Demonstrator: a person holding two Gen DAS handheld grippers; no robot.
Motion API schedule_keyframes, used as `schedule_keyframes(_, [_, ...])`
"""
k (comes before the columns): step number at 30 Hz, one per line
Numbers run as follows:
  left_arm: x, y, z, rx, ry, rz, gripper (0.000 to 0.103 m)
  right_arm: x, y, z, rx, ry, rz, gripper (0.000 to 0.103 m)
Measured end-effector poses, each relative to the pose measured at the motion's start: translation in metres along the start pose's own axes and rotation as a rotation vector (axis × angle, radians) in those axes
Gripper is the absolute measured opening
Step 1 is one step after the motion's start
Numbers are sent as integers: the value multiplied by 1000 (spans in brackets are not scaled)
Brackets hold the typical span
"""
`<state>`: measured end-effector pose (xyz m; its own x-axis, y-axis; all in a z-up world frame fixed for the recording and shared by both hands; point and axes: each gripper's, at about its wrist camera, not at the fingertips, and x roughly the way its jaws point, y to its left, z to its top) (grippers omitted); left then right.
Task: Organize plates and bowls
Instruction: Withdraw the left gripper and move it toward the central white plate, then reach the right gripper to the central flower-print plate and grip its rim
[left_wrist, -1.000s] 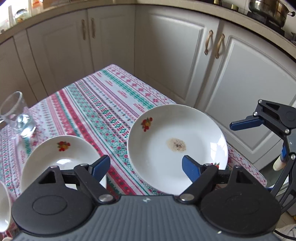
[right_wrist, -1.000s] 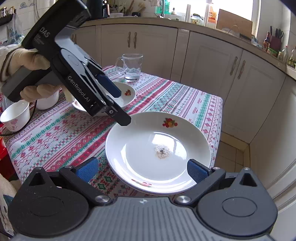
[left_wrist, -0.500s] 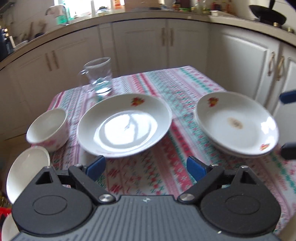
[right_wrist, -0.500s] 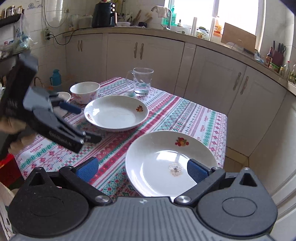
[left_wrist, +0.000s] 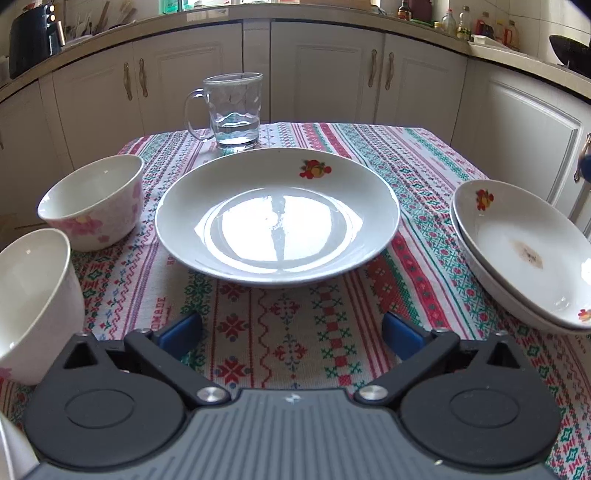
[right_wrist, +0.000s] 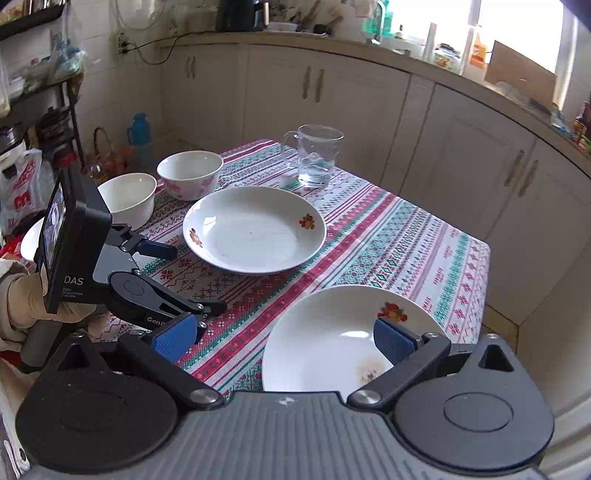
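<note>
Kitchen with cream cupboards behind; patterned tablecloth (left_wrist: 295, 343) covers table. Left gripper (left_wrist: 291, 332) low in frame, jaws opening wide, nothing between them, only cloth. Big plate (left_wrist: 277, 218) lies at frame centre, just beyond blue fingertips (left_wrist: 181, 330), not touching. Two bowls (left_wrist: 92, 201) at left, two stacked plates (left_wrist: 524, 254) at right edge, glass mug (left_wrist: 234, 110) behind. Right gripper (right_wrist: 284, 339) spread apart, empty; stacked plates partly under its right finger.
</note>
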<state>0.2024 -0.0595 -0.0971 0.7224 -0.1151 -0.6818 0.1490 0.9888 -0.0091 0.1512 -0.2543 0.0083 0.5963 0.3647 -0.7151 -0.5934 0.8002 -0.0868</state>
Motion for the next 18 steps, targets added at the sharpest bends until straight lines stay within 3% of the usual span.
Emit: schedule_keyframes(18, [22, 9, 17, -24, -36, 21, 103, 134, -34, 106, -237, 158, 238, 103])
